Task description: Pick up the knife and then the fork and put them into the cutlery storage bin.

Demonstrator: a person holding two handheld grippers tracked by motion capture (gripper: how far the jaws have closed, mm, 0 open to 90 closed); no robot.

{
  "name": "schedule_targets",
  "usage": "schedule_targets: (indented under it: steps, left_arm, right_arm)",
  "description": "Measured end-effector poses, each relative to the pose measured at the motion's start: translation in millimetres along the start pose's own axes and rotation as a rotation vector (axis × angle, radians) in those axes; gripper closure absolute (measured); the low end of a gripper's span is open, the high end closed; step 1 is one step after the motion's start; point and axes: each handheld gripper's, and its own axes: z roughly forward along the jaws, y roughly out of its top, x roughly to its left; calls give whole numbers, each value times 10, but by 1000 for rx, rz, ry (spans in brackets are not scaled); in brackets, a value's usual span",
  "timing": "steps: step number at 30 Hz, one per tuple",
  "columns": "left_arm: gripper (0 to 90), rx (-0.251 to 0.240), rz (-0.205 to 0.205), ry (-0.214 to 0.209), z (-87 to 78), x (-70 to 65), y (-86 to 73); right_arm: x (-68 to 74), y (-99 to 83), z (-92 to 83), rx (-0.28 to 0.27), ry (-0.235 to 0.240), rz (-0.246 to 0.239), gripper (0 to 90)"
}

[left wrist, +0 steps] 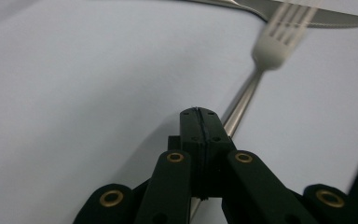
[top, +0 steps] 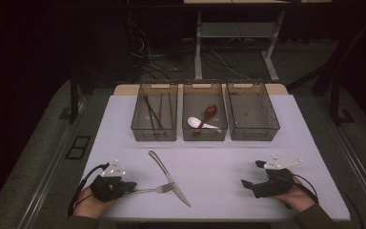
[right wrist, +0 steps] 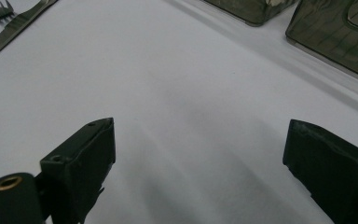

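This looks like a lab or test room set up for recording, not a home. A white table (top: pixel 124 119) stands alone under bright light while the room around it is dark. Behind it, loose cables (top: pixel 147 62) lie tangled on a grey floor (top: pixel 43 143) beside the metal legs of a desk (top: pixel 200 43). Three identical clear bins (top: pixel 205 119) sit in a neat row on the table, with cutlery laid out as on a trial bench.
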Motion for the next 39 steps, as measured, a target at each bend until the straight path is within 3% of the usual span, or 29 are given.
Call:
schedule_targets:
  steps: [6, 10, 17, 19, 31, 39]
  left_arm:
    - [887, -39, 48, -53, 34, -93, 58]
    - [816, -91, 69, -100, 88, -159, 163]
    - [757, -77, 112, -140, 261, -184, 239]
    - [760, -56, 119, -142, 307, -175, 233]
    - [842, -66, 156, -151, 317, -181, 204]
    - [851, -70, 130, -138, 303, -167, 212]
  right_arm:
    - [3, 0, 6, 1, -1, -2, 90]
    - [5, 0, 6, 2, -1, -4, 90]
    - [10, 0, 5, 3, 0, -8, 90]
    - [12, 0, 3, 4, 0, -8, 90]
    - [25, -7, 0, 6, -2, -7, 90]
    - [24, -7, -6, 5, -5, -6, 90]
